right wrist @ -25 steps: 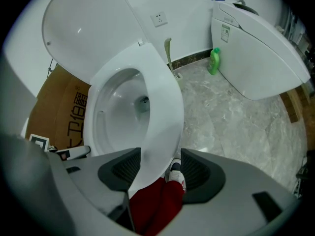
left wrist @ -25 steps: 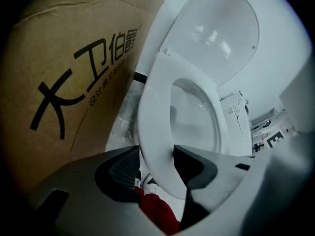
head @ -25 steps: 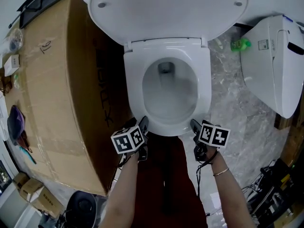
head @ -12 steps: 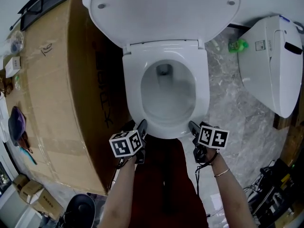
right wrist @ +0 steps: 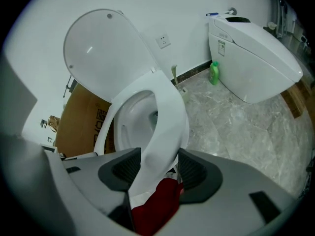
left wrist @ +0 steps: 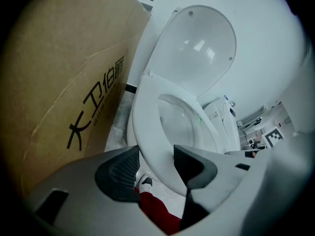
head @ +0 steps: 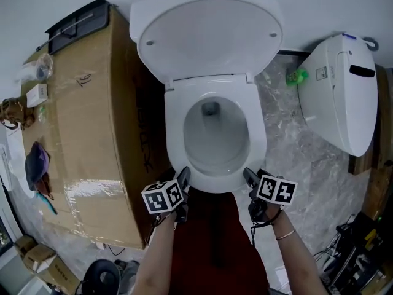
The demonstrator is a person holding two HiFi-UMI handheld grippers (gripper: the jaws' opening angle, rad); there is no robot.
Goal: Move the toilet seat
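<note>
At the far left a large brown cardboard box (head: 86, 134) is standing just beside the toilet, with a black tray (head: 80, 24) and a few small items lying on its top.

The left gripper (head: 183, 176) is reaching to the near-left part of the white oval plastic toilet seat (head: 261, 141). In the left gripper view its two dark pads are pinching the seat's (left wrist: 147, 117) edge between them, one on each face (left wrist: 156, 167).

The seat is lying low over the white ceramic bowl (head: 216, 141) in the middle of the scene, while the white rounded lid (head: 209, 35) is standing raised against the far wall. Whether the seat's near edge is touching the bowl's rim cannot be told. Red cloth (head: 209, 238) on the person is showing near the bowl, between the two forearms.

The right gripper (head: 249, 176) is holding the near-right part of the seat; in the right gripper view its jaws are closing on the thin white ring (right wrist: 167, 117) from both sides (right wrist: 157, 168).

To the right, on the grey marbled floor (head: 307, 165), a small green bottle (head: 296, 76) is standing by the wall, and a second white toilet unit (head: 334, 97) is sitting well apart from the first.
</note>
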